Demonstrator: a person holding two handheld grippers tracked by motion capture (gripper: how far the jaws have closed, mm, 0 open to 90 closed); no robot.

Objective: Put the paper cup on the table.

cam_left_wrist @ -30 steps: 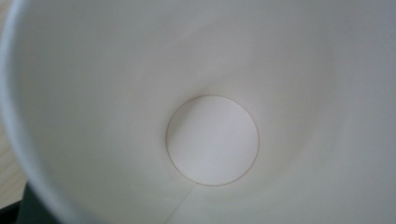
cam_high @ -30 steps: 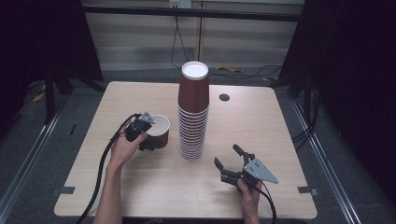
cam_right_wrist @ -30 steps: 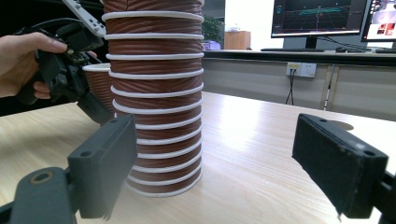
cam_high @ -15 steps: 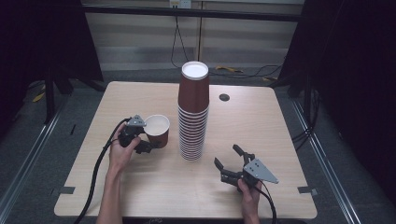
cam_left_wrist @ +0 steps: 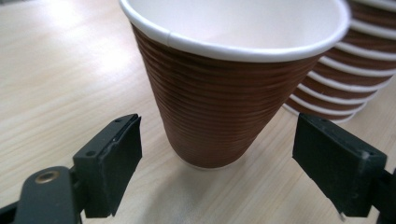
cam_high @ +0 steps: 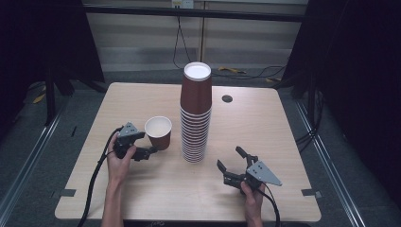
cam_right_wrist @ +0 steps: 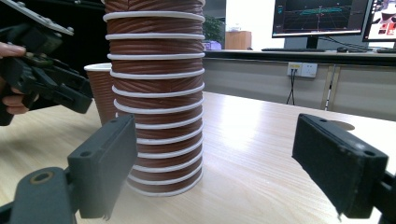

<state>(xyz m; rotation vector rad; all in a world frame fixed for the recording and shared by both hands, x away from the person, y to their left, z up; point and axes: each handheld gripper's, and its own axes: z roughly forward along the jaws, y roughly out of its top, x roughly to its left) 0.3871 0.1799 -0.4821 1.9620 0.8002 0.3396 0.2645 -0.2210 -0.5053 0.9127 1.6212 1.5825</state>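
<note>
Left gripper (cam_high: 150, 152), jaws apart, has backed off toward the table's left edge; I judge the single paper cup (cam_high: 158, 133) released beside the cup stack (cam_high: 195, 116).

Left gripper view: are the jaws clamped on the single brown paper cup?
No, the single brown paper cup stands free on the table, with both black pads apart from its sides.

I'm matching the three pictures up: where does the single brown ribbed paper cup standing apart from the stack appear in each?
High view: single brown ribbed paper cup left of centre, upright.
Left gripper view: centre, close.
Right gripper view: upper left, partly behind the stack.
Shared landmark: tall stack of brown paper cups.
</note>
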